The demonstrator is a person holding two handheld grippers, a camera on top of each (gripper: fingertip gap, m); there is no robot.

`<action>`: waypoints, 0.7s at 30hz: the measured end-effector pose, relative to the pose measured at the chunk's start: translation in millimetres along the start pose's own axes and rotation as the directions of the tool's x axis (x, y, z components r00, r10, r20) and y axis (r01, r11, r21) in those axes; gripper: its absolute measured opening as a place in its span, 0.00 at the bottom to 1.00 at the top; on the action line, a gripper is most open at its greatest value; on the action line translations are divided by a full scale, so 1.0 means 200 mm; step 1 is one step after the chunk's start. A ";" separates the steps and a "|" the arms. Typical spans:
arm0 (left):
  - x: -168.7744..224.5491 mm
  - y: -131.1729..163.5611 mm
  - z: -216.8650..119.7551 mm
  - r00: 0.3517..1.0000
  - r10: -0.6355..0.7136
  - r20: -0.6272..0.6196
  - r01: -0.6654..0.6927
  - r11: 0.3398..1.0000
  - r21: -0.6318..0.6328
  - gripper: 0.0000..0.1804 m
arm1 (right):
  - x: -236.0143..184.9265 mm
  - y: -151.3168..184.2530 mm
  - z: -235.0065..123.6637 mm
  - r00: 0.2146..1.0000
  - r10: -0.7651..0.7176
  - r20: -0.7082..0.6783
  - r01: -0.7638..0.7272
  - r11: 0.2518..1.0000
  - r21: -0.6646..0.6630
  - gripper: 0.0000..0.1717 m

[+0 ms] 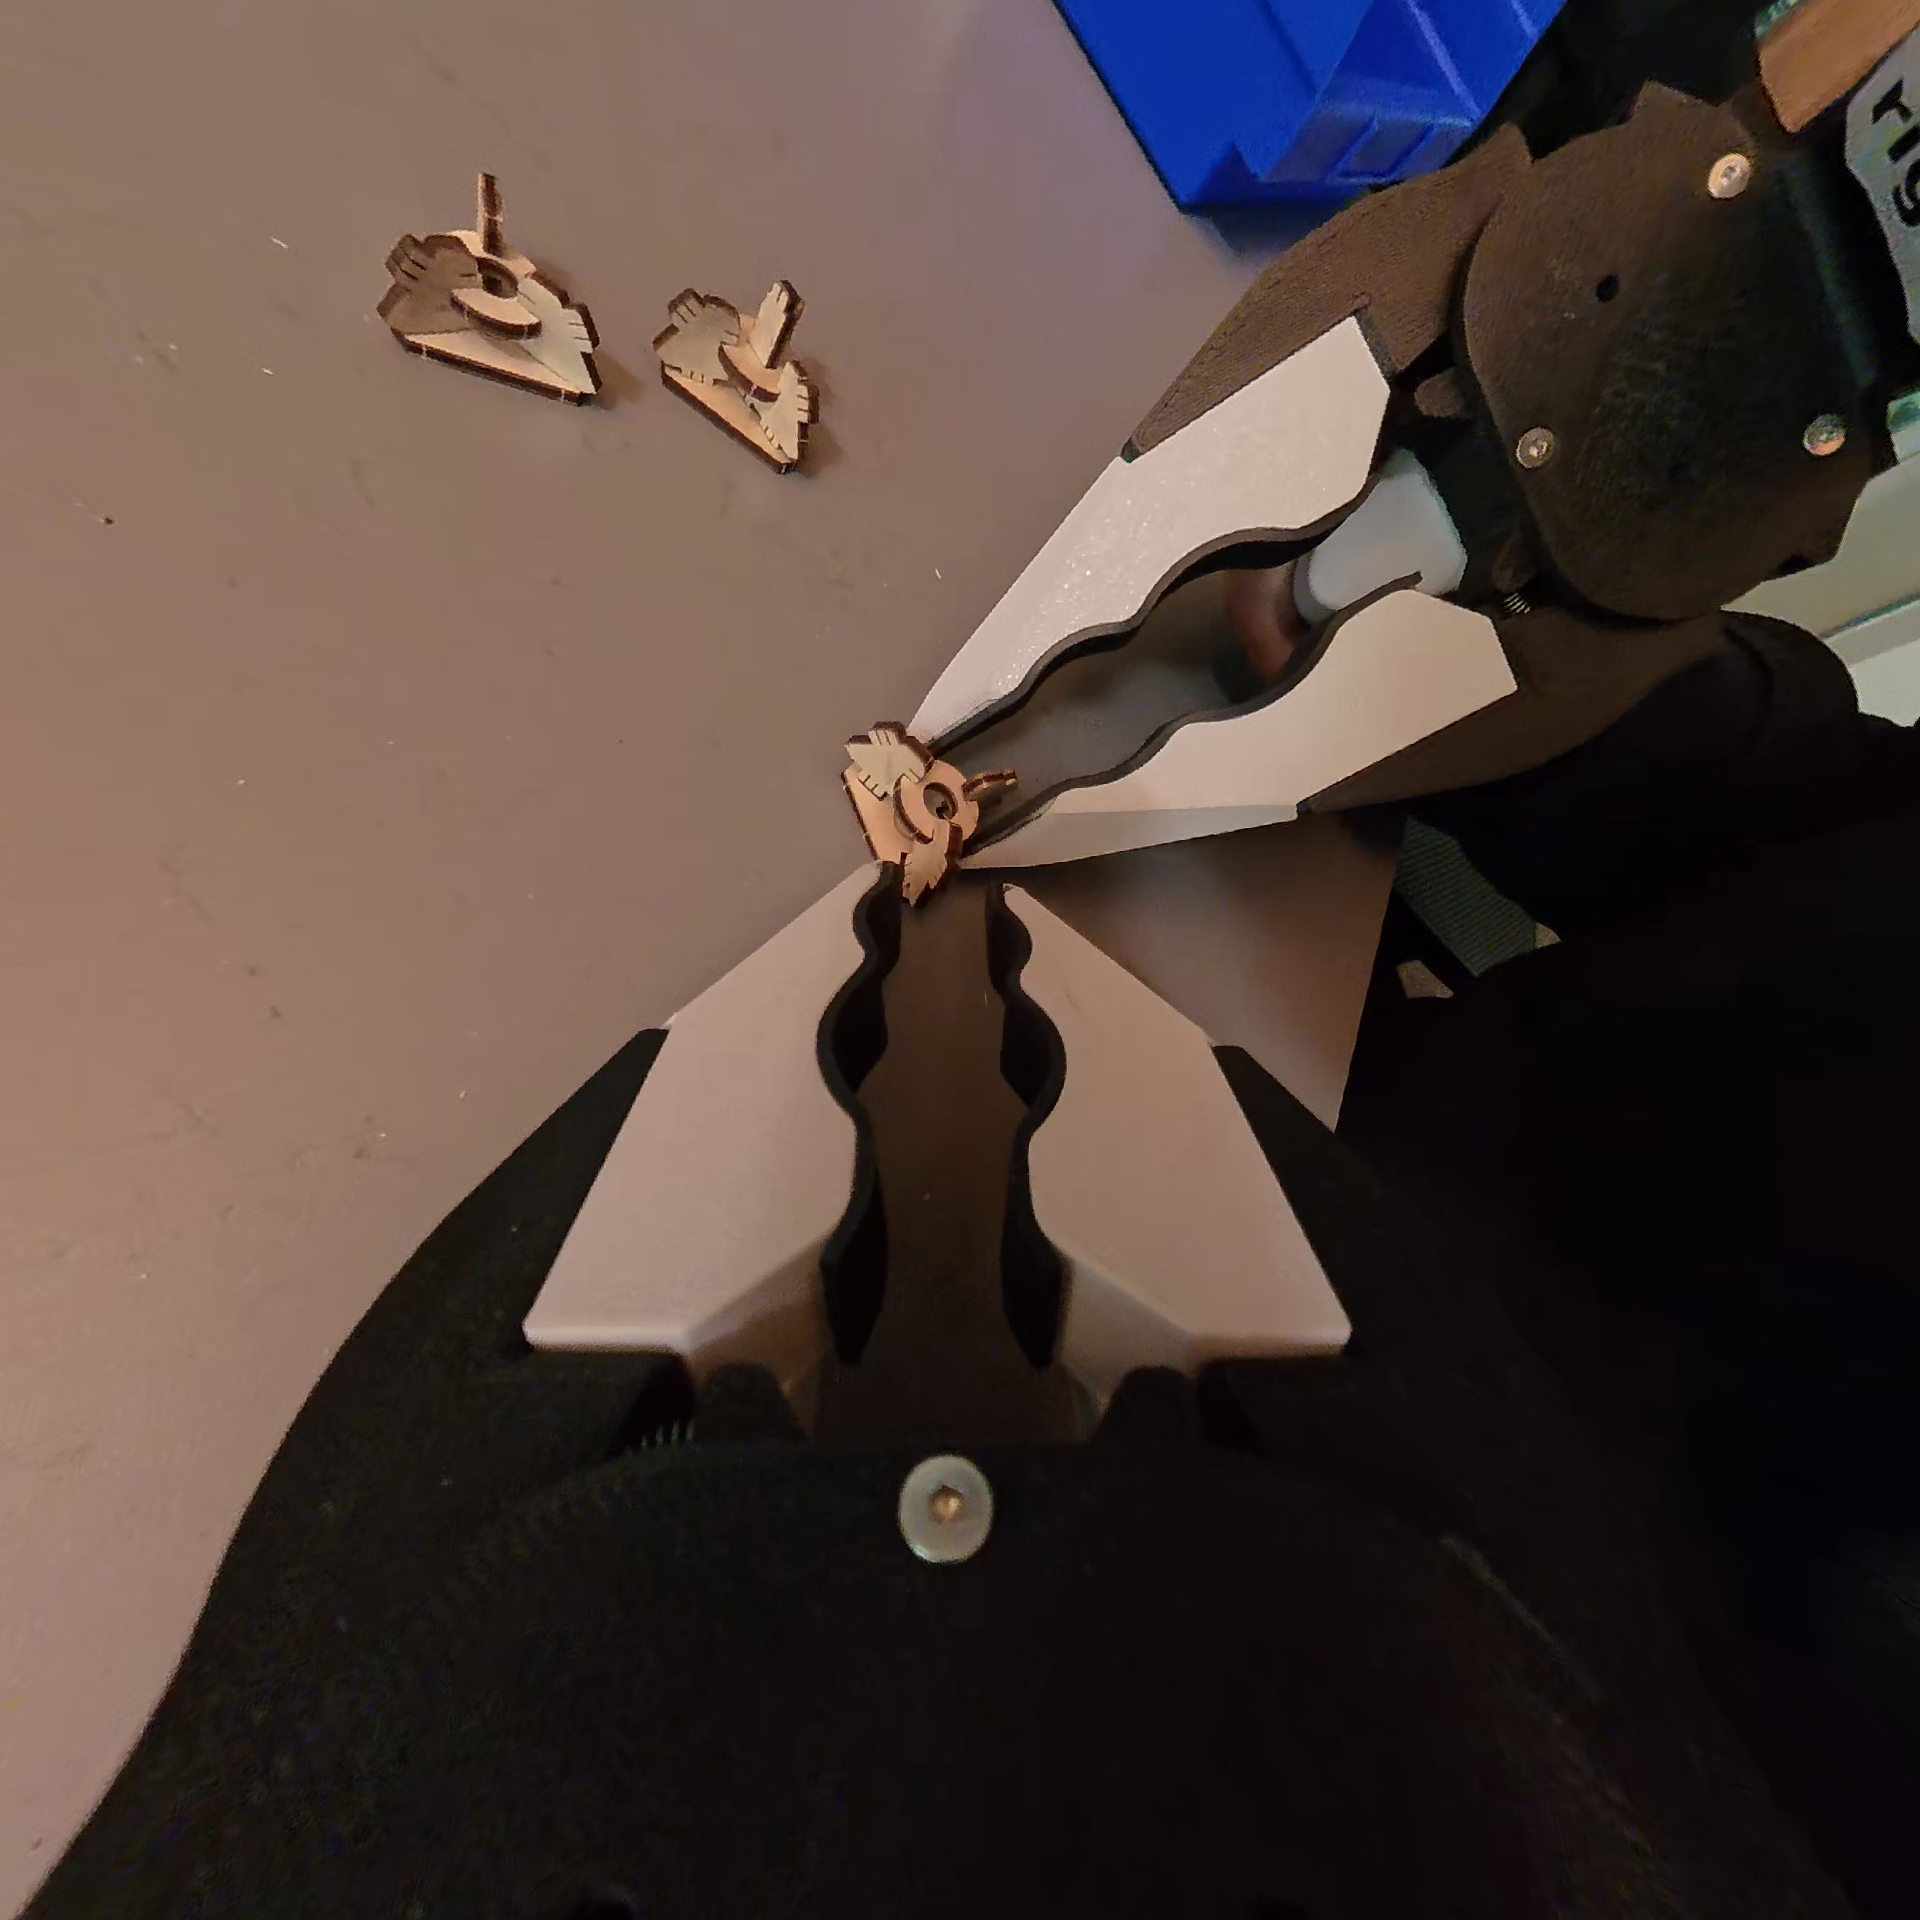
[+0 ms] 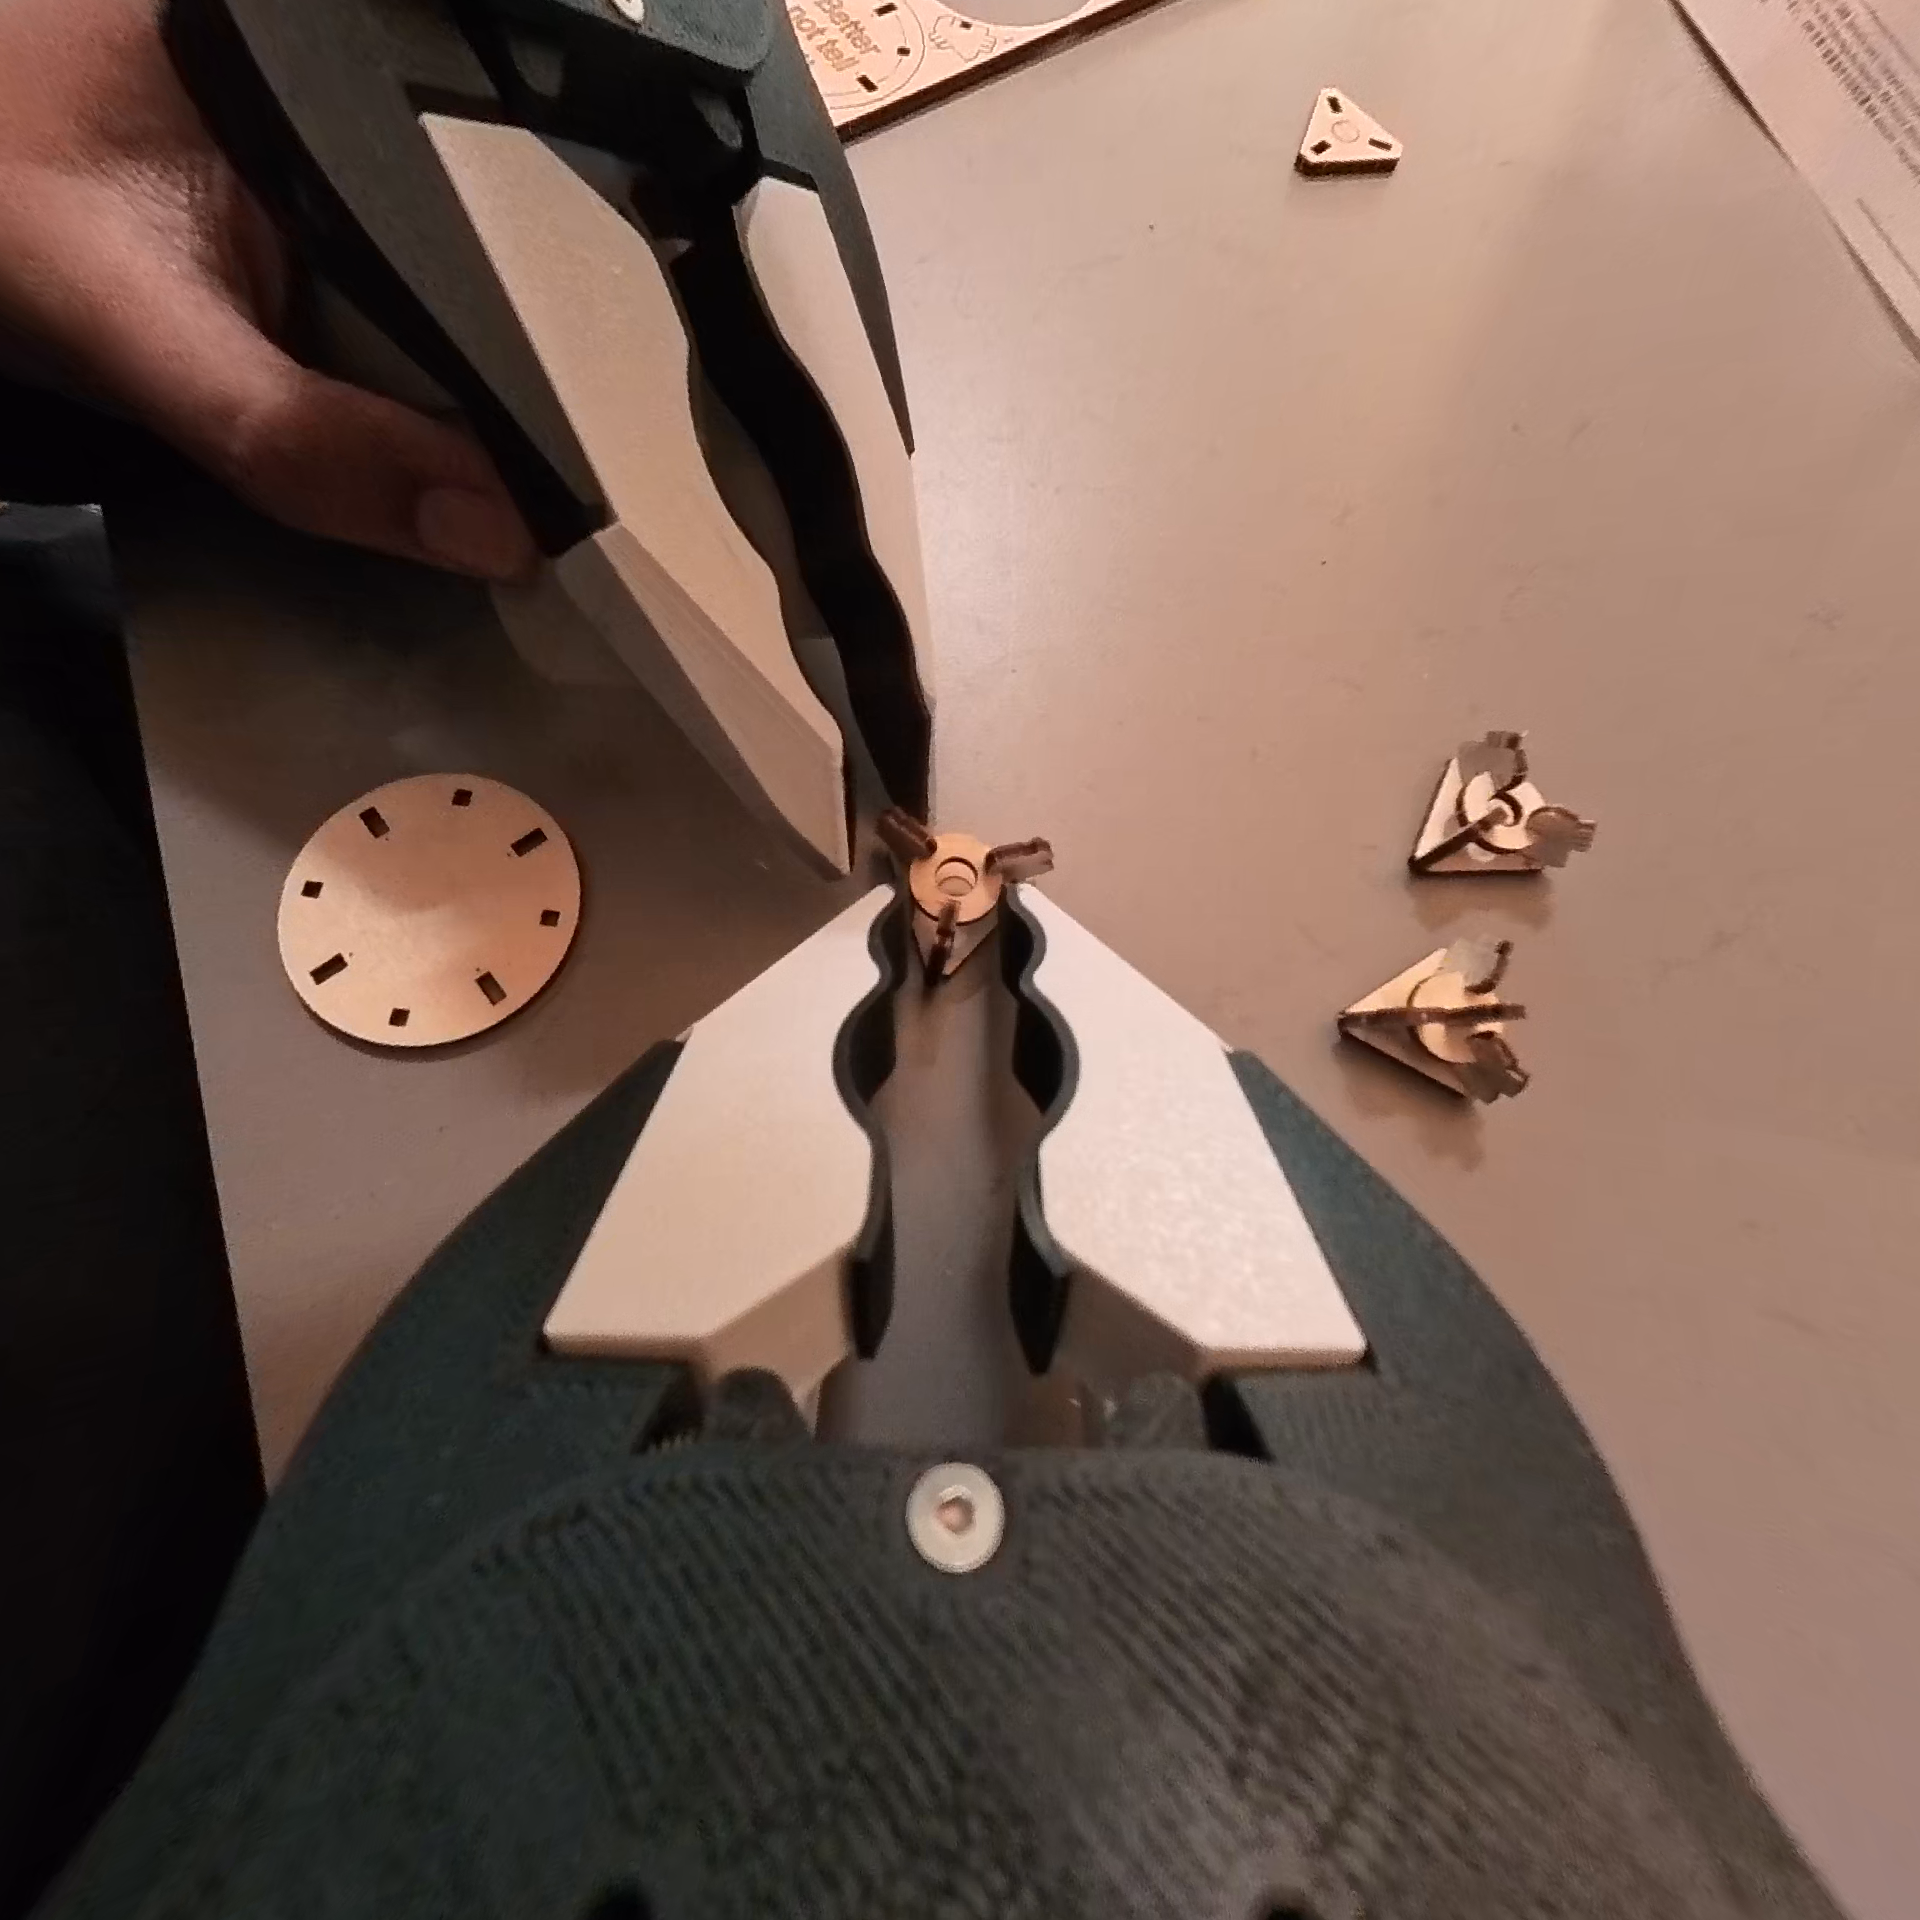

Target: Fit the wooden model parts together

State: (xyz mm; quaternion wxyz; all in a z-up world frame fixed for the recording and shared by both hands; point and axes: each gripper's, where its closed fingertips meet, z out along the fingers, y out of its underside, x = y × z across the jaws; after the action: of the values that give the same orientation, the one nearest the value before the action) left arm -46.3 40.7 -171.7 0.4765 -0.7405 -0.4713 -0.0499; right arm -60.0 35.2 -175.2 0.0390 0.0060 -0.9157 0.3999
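A small wooden assembly (image 2: 951,878), a triangle base with a ringed disc and three wing-shaped tabs, sits at the tips of my right gripper (image 2: 954,914), which is shut on its base. It also shows in the left wrist view (image 1: 904,800), held by the right gripper (image 1: 961,795) coming in from the upper right. My left gripper (image 1: 940,888) is right at the assembly. One wing tab stands between its tips and touches the left pad (image 1: 881,904), with a gap to the other pad. In the right wrist view the left gripper (image 2: 883,816) comes down from the upper left onto a tab.
Two similar assemblies lie on the grey table (image 1: 488,307) (image 1: 743,364), right of my right gripper (image 2: 1496,821) (image 2: 1439,1023). A slotted wooden disc (image 2: 426,914) lies to the left. A loose triangle (image 2: 1345,135), a cut wooden sheet (image 2: 935,52), paper (image 2: 1849,156) and a blue bin (image 1: 1330,94) lie farther off. My two grippers' fingertips are within a few centimetres of each other.
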 end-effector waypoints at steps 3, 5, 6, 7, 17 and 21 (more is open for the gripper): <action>0.00 0.00 0.00 1.000 -0.002 -0.002 0.002 1.000 0.001 0.08 | 0.00 0.00 0.00 1.000 -0.006 -0.012 0.006 1.000 -0.004 0.09; 0.00 0.00 0.00 1.000 -0.004 -0.002 0.004 1.000 0.001 0.08 | 0.00 0.00 0.00 1.000 -0.007 -0.020 0.007 1.000 -0.008 0.09; 0.00 0.00 0.00 1.000 -0.005 -0.003 0.005 1.000 0.001 0.08 | 0.00 0.00 0.00 1.000 -0.011 -0.025 0.011 1.000 -0.010 0.09; 0.00 0.00 0.00 1.000 -0.005 -0.003 0.005 1.000 0.001 0.08 | 0.00 0.00 0.00 0.999 -0.014 -0.030 0.014 1.000 -0.012 0.09; -0.01 -0.01 -0.01 1.000 -0.016 -0.001 0.017 1.000 0.010 0.08 | 0.00 -0.01 -0.01 1.000 0.013 -0.006 -0.013 1.000 0.003 0.20; -0.01 -0.01 -0.01 1.000 -0.018 -0.003 0.018 1.000 0.010 0.08 | 0.00 -0.03 -0.05 1.000 0.011 0.011 -0.011 0.999 0.034 0.21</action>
State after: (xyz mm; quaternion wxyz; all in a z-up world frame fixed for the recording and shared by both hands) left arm -47.4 39.2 -170.9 0.4803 -0.7339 -0.4775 -0.0527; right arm -60.0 38.1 -163.9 0.0318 0.0038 -0.9090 0.4155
